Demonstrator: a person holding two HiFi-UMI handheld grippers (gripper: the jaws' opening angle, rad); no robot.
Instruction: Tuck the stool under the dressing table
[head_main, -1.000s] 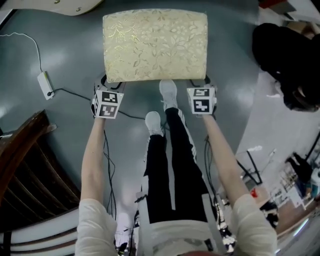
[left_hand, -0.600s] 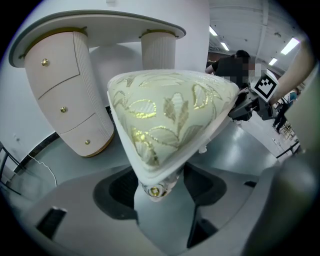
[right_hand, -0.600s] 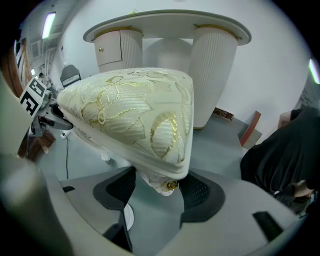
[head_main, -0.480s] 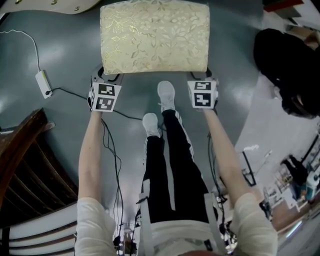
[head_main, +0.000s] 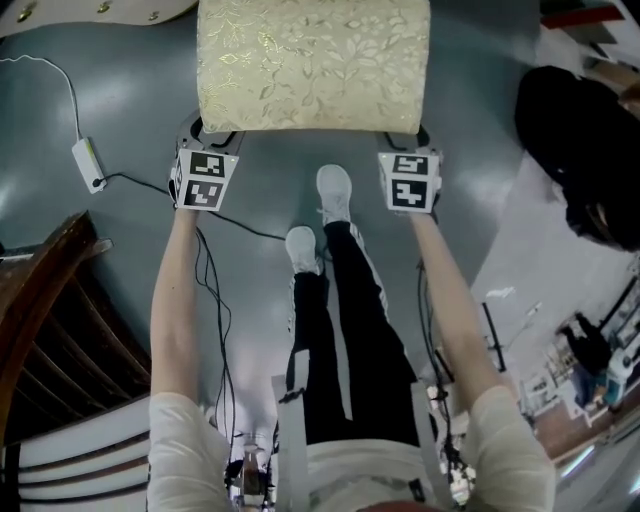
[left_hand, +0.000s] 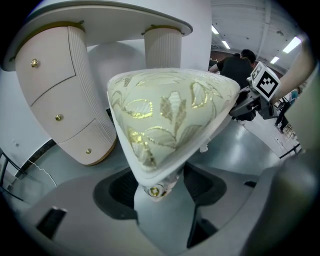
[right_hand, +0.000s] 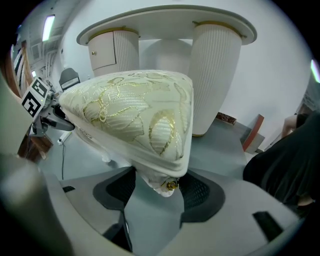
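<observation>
Forearms (head_main: 172, 290) run parallel, straight ahead and steeply down, one on each side of the person's legs (head_main: 335, 330). The left gripper (head_main: 212, 140) sits at the near left corner of the stool (head_main: 312, 62) and the right gripper (head_main: 405, 140) at the near right corner. Each pair of jaws stands wide and is clamped on the corner post under the cushion, where a gold stud (right_hand: 171, 185) shows. The stool stands upright on the grey floor (head_main: 120, 260). Its long axis runs left to right across the person, with the far long side facing the dressing table (left_hand: 60, 95), just short of the gap between the pedestals.
</observation>
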